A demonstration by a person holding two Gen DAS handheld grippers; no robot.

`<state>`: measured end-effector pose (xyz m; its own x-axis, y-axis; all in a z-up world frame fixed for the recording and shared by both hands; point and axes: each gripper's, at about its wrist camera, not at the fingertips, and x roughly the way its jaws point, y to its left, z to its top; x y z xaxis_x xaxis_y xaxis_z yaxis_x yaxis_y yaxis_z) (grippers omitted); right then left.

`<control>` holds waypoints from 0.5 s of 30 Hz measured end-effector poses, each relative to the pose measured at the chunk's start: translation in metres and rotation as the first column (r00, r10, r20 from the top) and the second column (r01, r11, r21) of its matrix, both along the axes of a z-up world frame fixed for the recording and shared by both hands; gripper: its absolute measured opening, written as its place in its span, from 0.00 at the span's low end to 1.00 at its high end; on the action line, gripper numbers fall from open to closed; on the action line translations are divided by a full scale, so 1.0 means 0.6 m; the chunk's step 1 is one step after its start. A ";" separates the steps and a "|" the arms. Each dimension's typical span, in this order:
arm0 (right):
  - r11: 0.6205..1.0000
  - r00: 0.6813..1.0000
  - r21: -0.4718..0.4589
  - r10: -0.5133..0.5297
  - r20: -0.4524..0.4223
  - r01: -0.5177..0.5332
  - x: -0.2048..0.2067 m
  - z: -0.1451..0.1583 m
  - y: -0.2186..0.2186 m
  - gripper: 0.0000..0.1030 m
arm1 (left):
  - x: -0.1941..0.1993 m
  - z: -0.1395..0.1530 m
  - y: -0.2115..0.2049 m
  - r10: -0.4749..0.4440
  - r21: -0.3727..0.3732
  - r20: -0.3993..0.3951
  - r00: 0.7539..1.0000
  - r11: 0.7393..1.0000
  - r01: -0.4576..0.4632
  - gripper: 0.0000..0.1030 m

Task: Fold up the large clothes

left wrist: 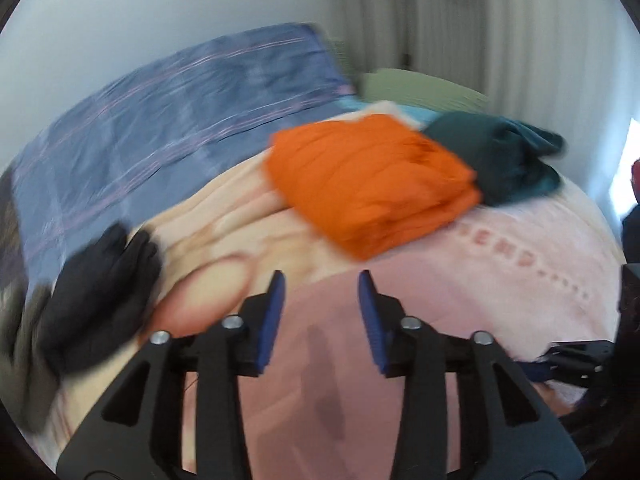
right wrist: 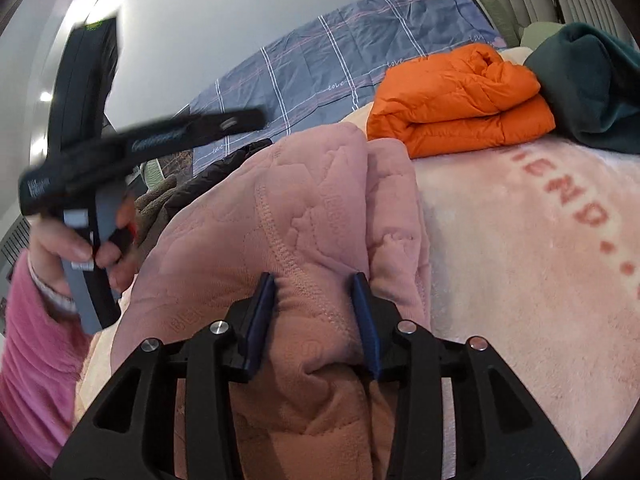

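A pink quilted garment (right wrist: 304,208) lies bunched on the bed. A thick fold of it fills the gap between the blue pads of my right gripper (right wrist: 313,280), which is shut on it. My left gripper (left wrist: 320,280) hangs open above a pink surface with nothing between its fingers. In the right wrist view the left gripper (right wrist: 236,120) is blurred at the upper left, held by a hand (right wrist: 68,248) in a pink sleeve. A folded orange puffy jacket (left wrist: 372,184) (right wrist: 460,104) rests farther back on the bed.
A dark teal garment (left wrist: 500,152) (right wrist: 592,80) lies right of the orange jacket. A black garment (left wrist: 100,292) (right wrist: 224,172) lies at the left. A blue plaid duvet (left wrist: 180,120) (right wrist: 360,48) runs along the wall. A pink lettered blanket (right wrist: 540,240) covers the bed.
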<state>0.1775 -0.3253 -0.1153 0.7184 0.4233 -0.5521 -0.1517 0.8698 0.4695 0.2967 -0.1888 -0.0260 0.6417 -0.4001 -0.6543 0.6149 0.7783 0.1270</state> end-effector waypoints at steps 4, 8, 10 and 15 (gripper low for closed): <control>0.999 0.999 -0.030 -0.044 -0.009 0.043 0.001 -0.007 0.001 0.49 | 0.038 -0.115 -0.097 -0.043 0.267 -0.122 0.992 0.961 0.075 0.60; 0.997 0.999 0.070 -0.037 -0.039 0.040 0.012 -0.026 -0.019 0.53 | 0.068 -0.123 -0.090 -0.017 0.202 -0.228 0.973 0.977 0.065 0.62; 0.997 0.999 0.064 -0.034 -0.035 0.036 0.013 -0.025 -0.017 0.53 | 0.069 -0.122 -0.081 -0.013 0.173 -0.241 0.971 0.983 0.056 0.62; 0.999 0.999 0.022 -0.050 -0.005 0.050 0.004 -0.016 -0.010 0.53 | 0.048 -0.115 -0.086 0.006 0.208 -0.166 0.986 0.978 0.029 0.64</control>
<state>0.1800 -0.3313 -0.1247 0.7362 0.3992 -0.5465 -0.1063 0.8657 0.4892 0.3253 -0.2405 -0.0950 0.5140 -0.2499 -0.8206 0.6495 0.7383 0.1819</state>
